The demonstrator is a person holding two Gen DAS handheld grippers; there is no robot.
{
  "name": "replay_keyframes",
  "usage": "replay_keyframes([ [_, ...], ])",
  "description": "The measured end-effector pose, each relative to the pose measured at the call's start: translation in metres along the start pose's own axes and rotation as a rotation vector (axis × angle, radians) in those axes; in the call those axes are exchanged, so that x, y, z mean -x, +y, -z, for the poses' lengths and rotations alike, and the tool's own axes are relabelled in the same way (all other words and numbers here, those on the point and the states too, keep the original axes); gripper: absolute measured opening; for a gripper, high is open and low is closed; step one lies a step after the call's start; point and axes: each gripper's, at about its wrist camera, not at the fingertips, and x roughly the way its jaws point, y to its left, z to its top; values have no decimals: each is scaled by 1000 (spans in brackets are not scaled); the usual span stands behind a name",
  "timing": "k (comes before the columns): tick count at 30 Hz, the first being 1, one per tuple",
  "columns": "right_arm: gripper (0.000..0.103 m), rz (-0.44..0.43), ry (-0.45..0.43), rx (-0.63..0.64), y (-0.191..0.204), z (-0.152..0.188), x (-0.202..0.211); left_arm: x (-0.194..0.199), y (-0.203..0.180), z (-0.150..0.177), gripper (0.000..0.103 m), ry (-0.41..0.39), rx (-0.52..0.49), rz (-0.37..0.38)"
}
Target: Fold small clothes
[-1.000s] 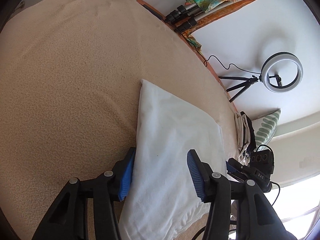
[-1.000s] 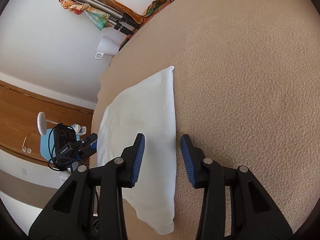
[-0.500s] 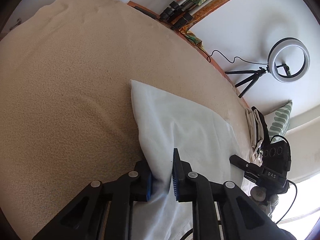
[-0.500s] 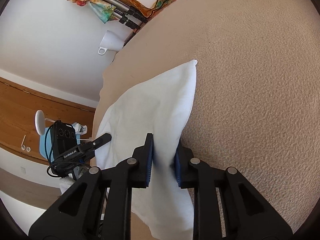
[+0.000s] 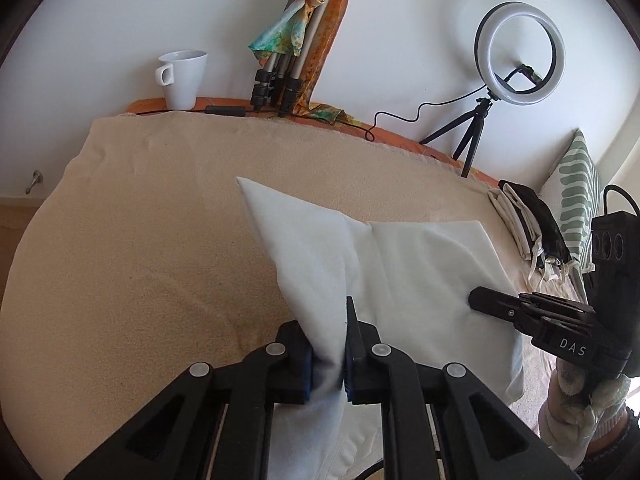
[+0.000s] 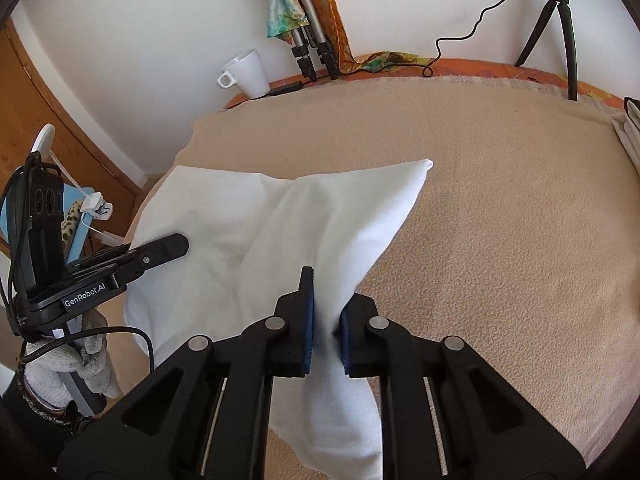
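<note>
A white cloth (image 5: 408, 264) lies partly lifted over the beige blanket (image 5: 140, 248); it also shows in the right wrist view (image 6: 280, 224). My left gripper (image 5: 326, 344) is shut on its near edge, and the cloth rises as a ridge to a far corner. My right gripper (image 6: 325, 316) is shut on the cloth's other near edge, holding it raised. Each gripper shows in the other's view: the right one (image 5: 532, 312) at the cloth's right side, the left one (image 6: 120, 264) at its left side.
A white mug (image 5: 182, 74), a bundled tripod with a colourful scarf (image 5: 288, 48) and a ring light (image 5: 520, 48) stand at the back by the wall. Folded clothes (image 5: 524, 220) and a striped cushion (image 5: 576, 204) lie at the right edge.
Both grippers closed on the cloth's near edge and lifted it. The views tilted up, and the cloth now bunches into raised ridges instead of lying flat.
</note>
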Motion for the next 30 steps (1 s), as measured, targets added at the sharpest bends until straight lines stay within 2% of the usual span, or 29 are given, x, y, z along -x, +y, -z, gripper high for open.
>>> replay_keyframes([
  [5,11,88,-46,88,23,1,24,17,-18,-3,8,-43,-15,27],
  [9,11,126,-95,97,33,-1,48,29,-37,-6,8,-86,-29,44],
  [12,11,185,-142,133,39,1,66,38,-52,-6,8,-112,-54,56],
  [21,11,250,-222,147,30,10,112,52,-110,3,8,-163,-146,96],
  [30,11,281,-259,145,-1,20,149,41,-175,-3,8,-173,-241,123],
])
